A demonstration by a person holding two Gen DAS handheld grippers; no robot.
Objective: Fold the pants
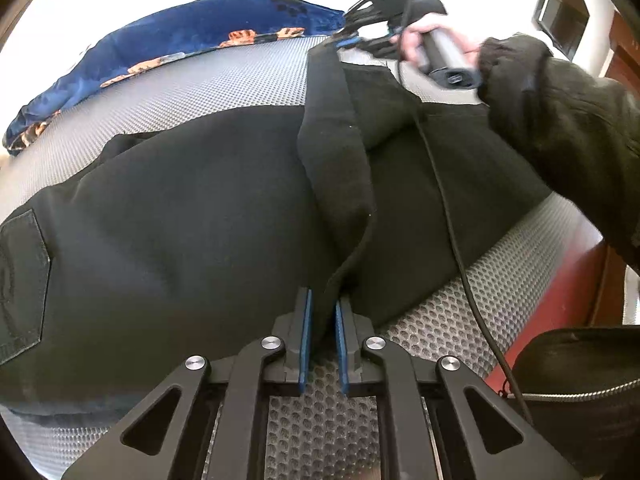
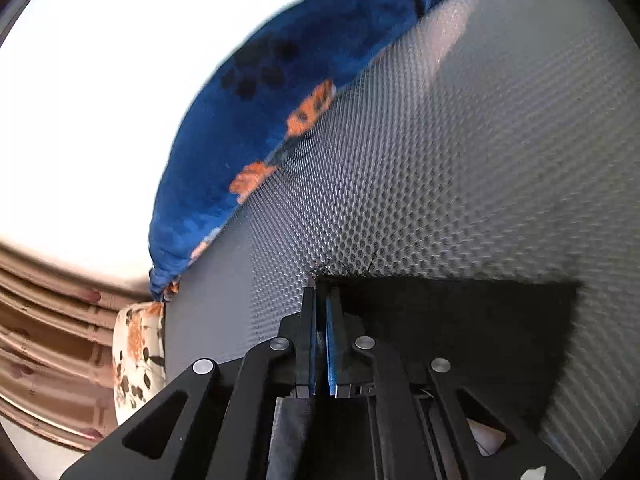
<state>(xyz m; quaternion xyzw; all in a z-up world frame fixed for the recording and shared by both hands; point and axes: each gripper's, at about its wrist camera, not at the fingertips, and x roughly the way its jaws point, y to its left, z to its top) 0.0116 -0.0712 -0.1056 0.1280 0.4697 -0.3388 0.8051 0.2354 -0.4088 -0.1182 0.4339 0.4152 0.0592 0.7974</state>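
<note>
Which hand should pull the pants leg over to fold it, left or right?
Probably the right. The right gripper is shut on the frayed corner of the pants, at the far end of the raised strip, so it can carry that end over. The left gripper only pinches the near fold.

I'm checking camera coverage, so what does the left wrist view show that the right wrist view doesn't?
Only the left wrist view shows the pants' main body with a back pocket, the person's right hand holding the right claw, and a cable. Only the right wrist view shows the frayed hem corner pinched in that claw and a floral pillow. Both show the grey mesh mat and blue blanket.
</note>
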